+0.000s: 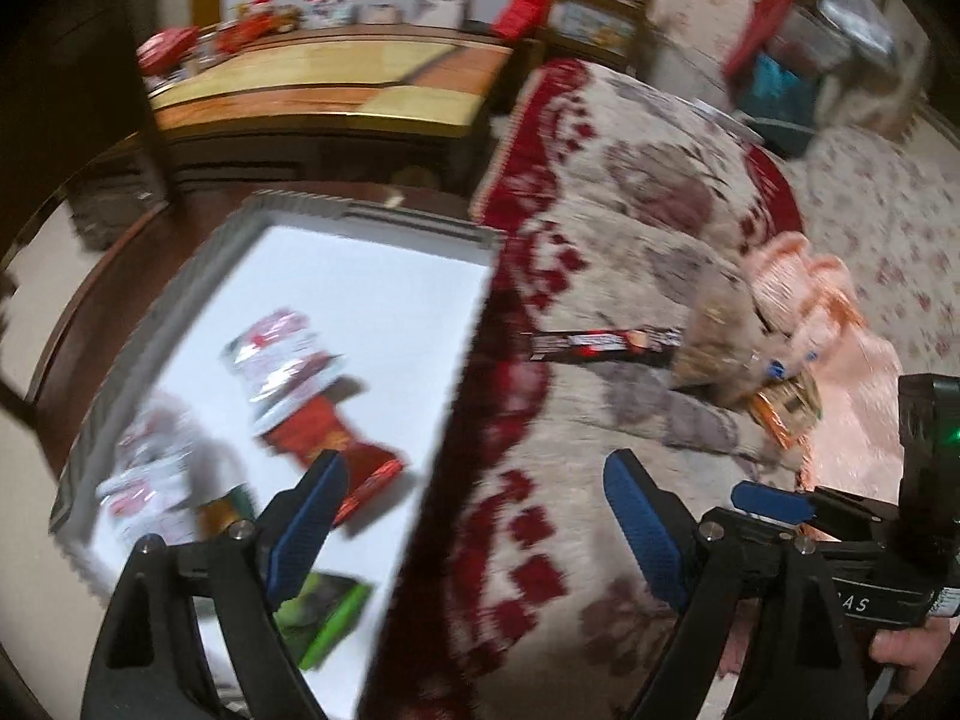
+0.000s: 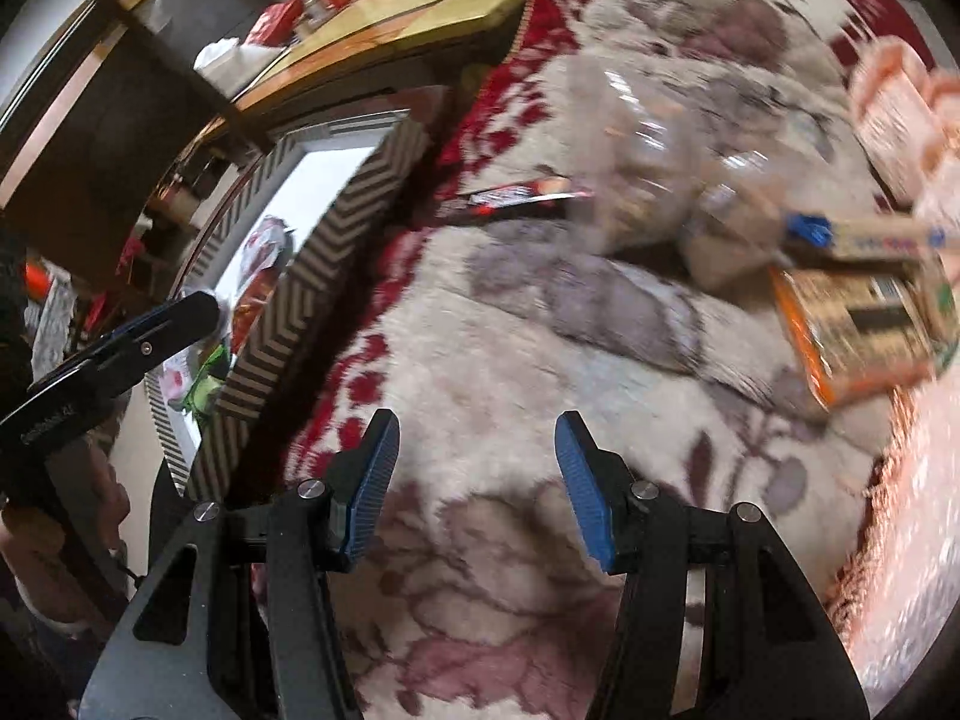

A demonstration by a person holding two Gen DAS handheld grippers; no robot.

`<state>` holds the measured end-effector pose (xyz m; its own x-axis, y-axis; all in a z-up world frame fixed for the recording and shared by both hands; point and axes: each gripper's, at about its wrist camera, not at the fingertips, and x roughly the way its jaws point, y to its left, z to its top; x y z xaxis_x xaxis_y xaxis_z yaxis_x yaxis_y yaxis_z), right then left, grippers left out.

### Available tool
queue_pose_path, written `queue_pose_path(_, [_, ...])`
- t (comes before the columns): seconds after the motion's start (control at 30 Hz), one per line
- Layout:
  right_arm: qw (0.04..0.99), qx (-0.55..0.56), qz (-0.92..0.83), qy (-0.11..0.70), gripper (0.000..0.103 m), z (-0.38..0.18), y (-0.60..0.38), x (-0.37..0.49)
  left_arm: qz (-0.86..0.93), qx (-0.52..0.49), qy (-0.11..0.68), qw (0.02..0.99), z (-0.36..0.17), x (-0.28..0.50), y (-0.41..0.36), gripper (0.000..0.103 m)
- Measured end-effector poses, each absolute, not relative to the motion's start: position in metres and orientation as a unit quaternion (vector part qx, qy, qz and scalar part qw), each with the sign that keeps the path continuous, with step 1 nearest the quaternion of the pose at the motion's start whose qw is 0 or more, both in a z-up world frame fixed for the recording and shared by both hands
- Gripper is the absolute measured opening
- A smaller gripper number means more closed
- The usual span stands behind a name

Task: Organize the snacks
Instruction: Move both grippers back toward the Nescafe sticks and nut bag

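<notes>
Our left tongs [image 1: 474, 468] stand spread wide with nothing between them, hanging over the seam where the white tray [image 1: 372, 264] meets the patterned blanket [image 1: 600, 240]. Our right tongs [image 2: 477, 456] are spread too, less widely, and empty, over bare blanket [image 2: 510, 360]. In the tray lie several snacks: a silver-and-red packet [image 1: 282, 354], a red packet [image 1: 336, 438] just below it, and a green packet [image 1: 324, 612] nearest us. On the blanket a dark bar [image 1: 606, 343] lies just beside the tray's edge. Further right sit an orange box [image 2: 864, 330] and a clear bag [image 2: 648, 180], blurred, close to pink cloth [image 1: 852, 396].
</notes>
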<state>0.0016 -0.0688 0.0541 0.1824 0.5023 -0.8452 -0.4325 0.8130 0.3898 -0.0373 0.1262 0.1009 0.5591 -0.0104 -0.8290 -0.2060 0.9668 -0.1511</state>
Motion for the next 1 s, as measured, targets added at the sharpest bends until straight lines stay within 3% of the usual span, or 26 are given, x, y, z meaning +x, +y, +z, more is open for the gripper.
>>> queue_pose_path(0.27, [0.773, 0.052, 0.294, 0.56, 0.054, 0.052, -0.091, 0.006, -0.039, -0.095, 0.504, 0.858, 0.087, 0.003, 0.099, 0.089])
queue_pose_path(1.0, [0.765, 0.091, 0.274, 0.576, 0.054, 0.036, -0.116, 0.027, -0.168, 0.091, 0.565, 0.803, 0.039, 0.113, 0.047, 0.088])
